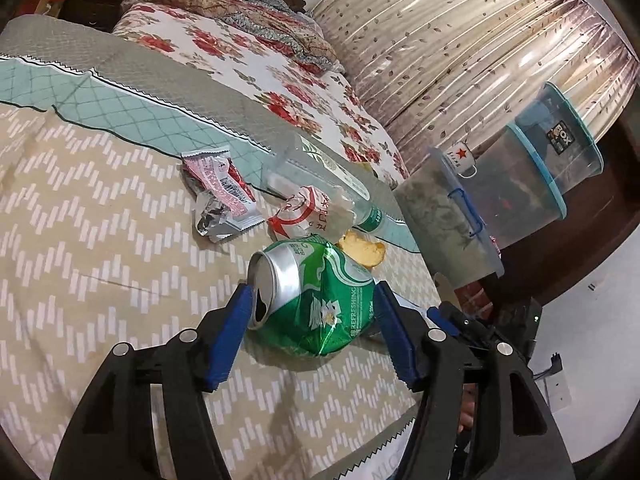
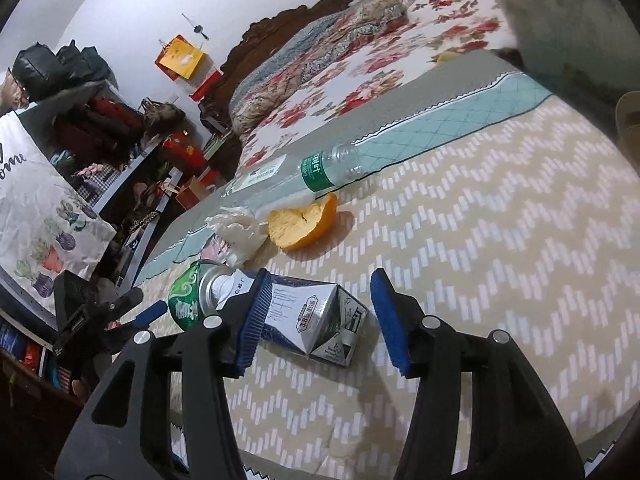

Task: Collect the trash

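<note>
Beige zigzag bedspread (image 1: 100, 264) bearing the trash. Crushed green can (image 1: 316, 296) lies between the left gripper (image 1: 314, 312) fingers, jaws parted, pads at its ends. Flattened carton (image 2: 320, 320) lies between the right gripper (image 2: 320, 312), jaws apart, left pad touching, right pad clear.

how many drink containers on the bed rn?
3. Crushed green can sits between the left gripper's fingers; milk carton between the right gripper's fingers; clear plastic bottle lies farther back by the orange peel. Others may be hidden.
</note>
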{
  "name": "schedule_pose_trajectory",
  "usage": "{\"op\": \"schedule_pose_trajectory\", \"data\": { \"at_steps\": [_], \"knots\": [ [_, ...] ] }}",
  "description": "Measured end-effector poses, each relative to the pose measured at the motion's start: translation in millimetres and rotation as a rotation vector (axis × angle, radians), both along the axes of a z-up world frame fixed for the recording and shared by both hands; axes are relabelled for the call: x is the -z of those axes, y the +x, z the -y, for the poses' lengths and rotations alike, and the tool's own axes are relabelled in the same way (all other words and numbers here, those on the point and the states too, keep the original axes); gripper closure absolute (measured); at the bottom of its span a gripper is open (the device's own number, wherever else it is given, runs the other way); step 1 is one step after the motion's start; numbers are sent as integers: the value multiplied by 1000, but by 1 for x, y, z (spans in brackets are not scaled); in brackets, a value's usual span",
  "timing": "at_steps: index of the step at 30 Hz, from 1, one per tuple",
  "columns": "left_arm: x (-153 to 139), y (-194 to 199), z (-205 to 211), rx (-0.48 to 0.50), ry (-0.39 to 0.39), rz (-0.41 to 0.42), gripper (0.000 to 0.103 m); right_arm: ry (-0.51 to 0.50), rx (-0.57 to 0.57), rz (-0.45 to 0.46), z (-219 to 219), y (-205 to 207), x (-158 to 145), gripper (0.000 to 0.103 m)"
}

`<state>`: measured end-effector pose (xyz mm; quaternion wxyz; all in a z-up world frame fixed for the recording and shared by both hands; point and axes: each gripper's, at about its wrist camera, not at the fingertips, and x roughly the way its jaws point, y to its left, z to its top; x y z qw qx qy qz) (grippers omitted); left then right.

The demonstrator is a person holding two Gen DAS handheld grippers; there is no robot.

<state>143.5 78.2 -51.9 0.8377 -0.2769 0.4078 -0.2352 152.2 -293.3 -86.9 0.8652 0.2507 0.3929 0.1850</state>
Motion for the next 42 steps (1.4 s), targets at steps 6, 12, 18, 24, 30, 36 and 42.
{"op": "schedule_pose_trajectory", "data": {
  "at_steps": [6, 12, 18, 24, 30, 36, 42],
  "knots": [
    [2, -7, 5, 34, -12, -16, 42, -21, -21, -13, -10, 10, -1, 49],
    [7, -12, 12, 69, -33, -36, 41, -59, -31, -7, -22, 9, 1, 49],
    [12, -15, 19, 94, -61, -54, 41, -82, -27, -5, -23, 10, 3, 49],
    [10, -19, 26, 116, -62, -51, 41, -37, -35, -49, -24, 18, 15, 48],
    [9, -18, 24, 104, -64, -49, 41, -25, -215, -53, -55, -10, 9, 48],
    [9, -18, 16, 88, -77, -51, 41, -71, -346, 1, -82, -38, -1, 48],
    [8, -20, 15, 94, -75, -43, 41, -40, -250, -15, -63, -34, 1, 48]
  ]
}}
